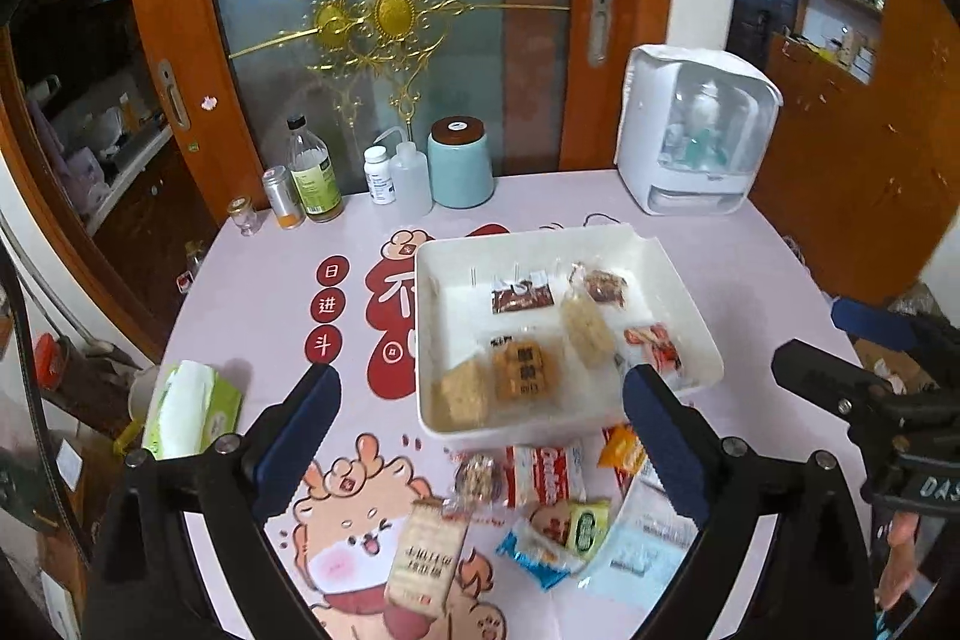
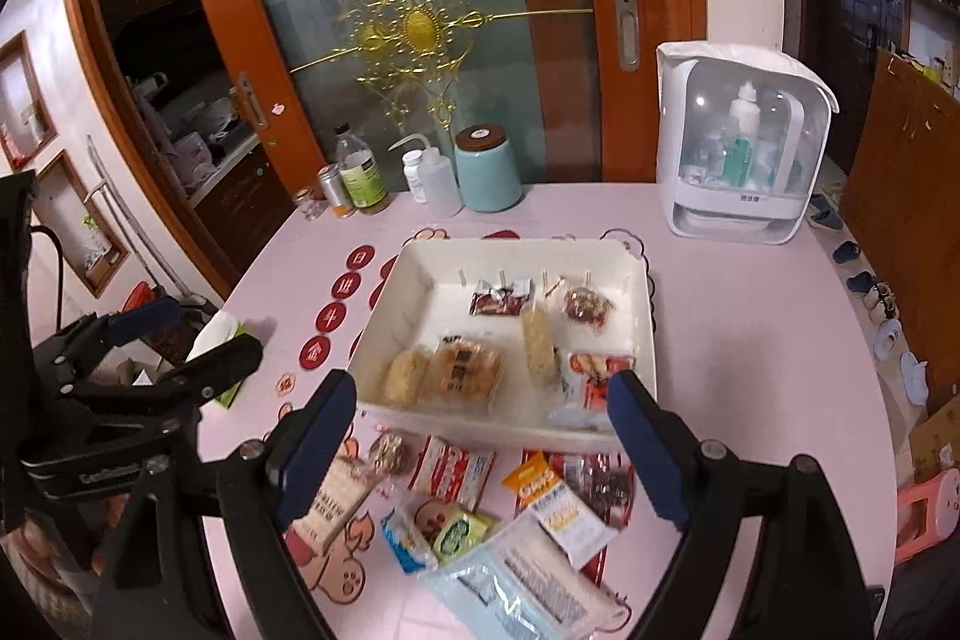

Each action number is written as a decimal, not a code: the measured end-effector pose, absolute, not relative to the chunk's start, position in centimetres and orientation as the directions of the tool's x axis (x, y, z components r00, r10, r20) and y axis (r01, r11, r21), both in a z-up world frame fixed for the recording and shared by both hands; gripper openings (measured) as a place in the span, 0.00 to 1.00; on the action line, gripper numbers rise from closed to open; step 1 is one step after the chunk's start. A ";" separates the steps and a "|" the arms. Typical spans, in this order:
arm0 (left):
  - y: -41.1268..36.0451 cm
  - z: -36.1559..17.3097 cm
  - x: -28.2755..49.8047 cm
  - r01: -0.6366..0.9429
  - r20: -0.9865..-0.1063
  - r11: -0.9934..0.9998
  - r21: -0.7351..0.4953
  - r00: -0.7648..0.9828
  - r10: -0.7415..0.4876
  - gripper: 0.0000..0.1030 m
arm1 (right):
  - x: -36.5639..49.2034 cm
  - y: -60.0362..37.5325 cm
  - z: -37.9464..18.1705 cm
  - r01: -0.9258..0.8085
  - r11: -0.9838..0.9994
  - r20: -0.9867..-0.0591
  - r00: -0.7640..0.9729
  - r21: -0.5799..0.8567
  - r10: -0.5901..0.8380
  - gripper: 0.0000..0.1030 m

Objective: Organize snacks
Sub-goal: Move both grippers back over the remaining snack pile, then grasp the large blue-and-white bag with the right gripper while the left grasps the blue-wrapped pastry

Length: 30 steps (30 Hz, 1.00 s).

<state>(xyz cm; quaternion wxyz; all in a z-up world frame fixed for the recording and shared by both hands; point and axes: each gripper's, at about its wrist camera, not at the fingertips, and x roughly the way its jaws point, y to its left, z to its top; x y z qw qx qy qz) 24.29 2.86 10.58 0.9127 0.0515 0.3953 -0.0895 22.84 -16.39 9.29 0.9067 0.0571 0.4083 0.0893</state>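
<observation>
You're partway there: six snacks sit in the white tray at centre frame, two wrapped ones along its far side, the rest nearer you. A loose pile of snacks waits on the table below it, lower centre. Your left gripper and right gripper hang wide apart, holding nothing.
</observation>
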 end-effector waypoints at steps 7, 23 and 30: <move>3.0 9.5 19.5 0.248 -0.720 0.969 0.021 0.676 -0.157 0.99 | 19.3 -17.2 6.4 -0.145 0.975 -0.745 0.629 0.168 0.222 0.92; 2.1 -3.8 16.5 0.188 -0.782 0.978 -0.093 0.594 -0.189 0.99 | 14.8 -20.6 -7.7 -0.219 0.954 -0.845 0.452 0.203 0.284 0.96; 1.8 -10.7 18.3 0.098 -0.861 0.985 -0.139 0.479 -0.169 0.99 | 14.5 -20.2 -12.6 -0.308 0.941 -0.881 0.395 0.139 0.259 0.96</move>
